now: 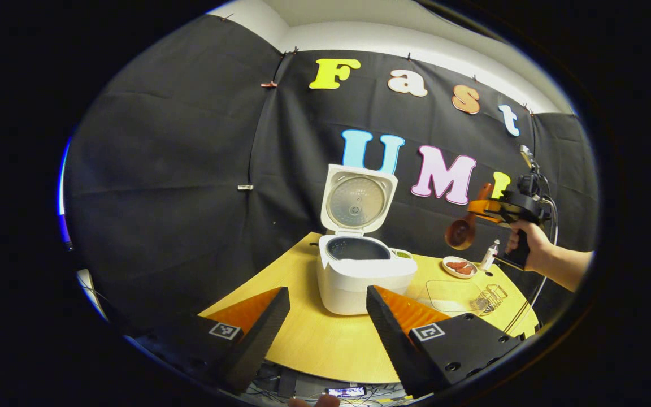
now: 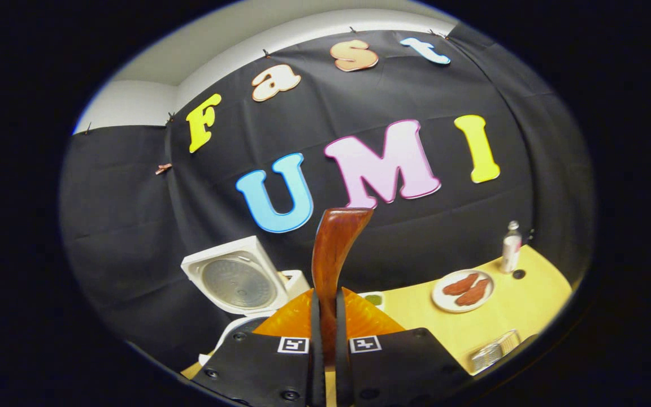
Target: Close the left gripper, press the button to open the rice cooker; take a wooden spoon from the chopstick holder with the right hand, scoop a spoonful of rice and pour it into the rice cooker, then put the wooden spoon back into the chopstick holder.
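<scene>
White rice cooker (image 1: pixel 359 271) on round yellow wooden table (image 1: pixel 325 345), lid up. Left gripper (image 1: pixel 325 322) near, fingers apart, empty. Right gripper (image 2: pixel 325 339) clamped on dark brown wooden spoon (image 2: pixel 334 254), held aloft right of cooker, bowl hanging down. Risk: spoon pivots in grip, catching the wire chopstick holder (image 1: pixel 489 299) on return.

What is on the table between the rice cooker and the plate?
Nothing: in the left gripper view, bare table runs from the rice cooker to the plate. The spoon hangs above that gap in the right gripper.
</scene>
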{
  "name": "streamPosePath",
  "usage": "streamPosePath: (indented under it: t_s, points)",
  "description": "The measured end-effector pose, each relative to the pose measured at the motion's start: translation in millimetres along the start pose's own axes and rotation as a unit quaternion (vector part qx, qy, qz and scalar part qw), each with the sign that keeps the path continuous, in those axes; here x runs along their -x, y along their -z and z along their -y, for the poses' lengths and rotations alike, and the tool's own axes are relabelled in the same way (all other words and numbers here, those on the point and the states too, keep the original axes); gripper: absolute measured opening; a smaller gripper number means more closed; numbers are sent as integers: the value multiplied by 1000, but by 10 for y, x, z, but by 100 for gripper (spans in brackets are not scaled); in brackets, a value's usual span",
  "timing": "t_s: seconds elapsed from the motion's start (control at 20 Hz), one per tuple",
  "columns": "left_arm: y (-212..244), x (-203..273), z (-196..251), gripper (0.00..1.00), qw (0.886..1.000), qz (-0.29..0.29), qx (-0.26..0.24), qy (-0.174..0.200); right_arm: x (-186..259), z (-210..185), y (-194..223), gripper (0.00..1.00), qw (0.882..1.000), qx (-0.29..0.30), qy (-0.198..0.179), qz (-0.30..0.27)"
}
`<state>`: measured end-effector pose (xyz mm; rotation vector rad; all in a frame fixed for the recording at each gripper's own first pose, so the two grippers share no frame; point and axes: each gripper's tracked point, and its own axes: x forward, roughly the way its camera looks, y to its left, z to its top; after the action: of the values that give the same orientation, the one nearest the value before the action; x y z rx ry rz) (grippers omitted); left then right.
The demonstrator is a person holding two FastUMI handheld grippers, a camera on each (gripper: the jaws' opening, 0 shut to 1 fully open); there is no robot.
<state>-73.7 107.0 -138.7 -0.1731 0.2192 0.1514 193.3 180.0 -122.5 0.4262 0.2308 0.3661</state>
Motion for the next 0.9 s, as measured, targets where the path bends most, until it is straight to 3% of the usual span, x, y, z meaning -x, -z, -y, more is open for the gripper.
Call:
streamPosePath:
  t_s: [0.25,0.4,0.6,0.9]
  points:
    - [-115,-26,234,94,1000,2,-7,15,512,839,-275,11,999,6,41,14]
    - [-147,-36,374,94,1000,1,-11,19,746,1308,-201,11,997,10,69,13]
    - [-145,-70,533,94,1000,2,-19,19,867,1981,137,12,992,36,115,-25]
    - [-118,-59,668,94,1000,-4,-30,2,748,2511,665,12,987,17,147,-64]
